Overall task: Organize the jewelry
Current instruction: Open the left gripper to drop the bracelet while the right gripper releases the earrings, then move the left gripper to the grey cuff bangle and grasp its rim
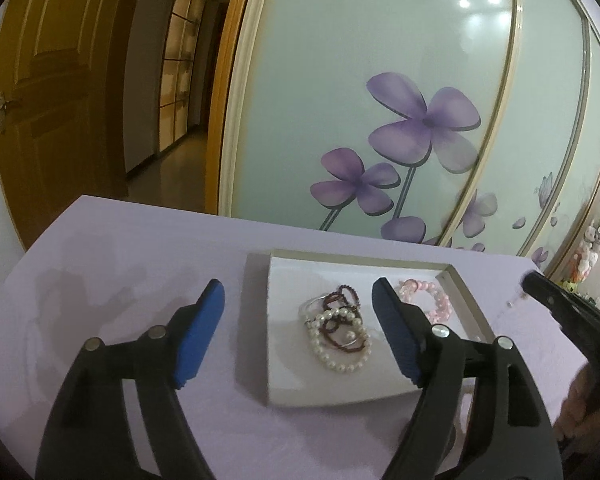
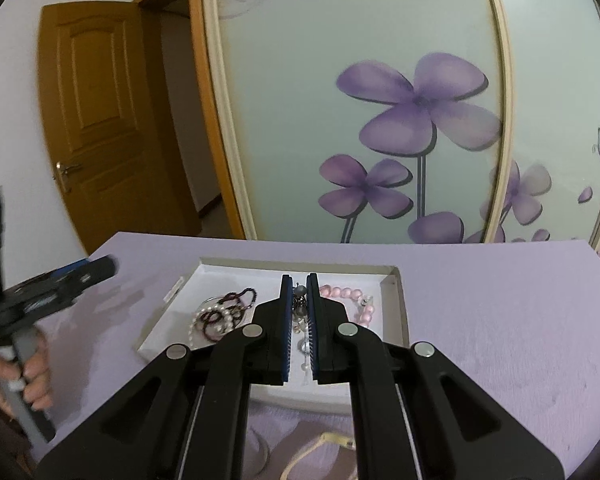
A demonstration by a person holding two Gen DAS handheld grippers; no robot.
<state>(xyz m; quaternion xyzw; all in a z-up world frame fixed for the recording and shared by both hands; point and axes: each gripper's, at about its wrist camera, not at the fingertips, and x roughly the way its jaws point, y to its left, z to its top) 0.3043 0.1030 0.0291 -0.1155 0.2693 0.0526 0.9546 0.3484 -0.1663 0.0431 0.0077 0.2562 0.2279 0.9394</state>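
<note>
A shallow white tray [image 1: 284, 376] [image 2: 396, 304] lies on the lilac table. In it lie a white pearl bracelet [image 1: 340, 344] [image 2: 212, 320], a dark red bead bracelet [image 1: 346, 294] [image 2: 240, 296] and a pink bead bracelet [image 1: 440, 300] [image 2: 348, 294]. My left gripper [image 1: 298, 294] is open and empty, hovering over the tray's near left part; it also shows at the left of the right wrist view [image 2: 96, 270]. My right gripper [image 2: 300, 280] is shut on a thin silver chain with small pendants [image 2: 300, 312], held above the tray; it shows at the right edge of the left wrist view [image 1: 540, 284].
The table [image 1: 120, 264] [image 2: 500, 300] stands against a sliding wardrobe door with purple flowers [image 1: 380, 120]. A wooden room door [image 2: 92, 120] is at the left. A cream cord [image 2: 328, 440] lies on the table near its front edge, under my right gripper.
</note>
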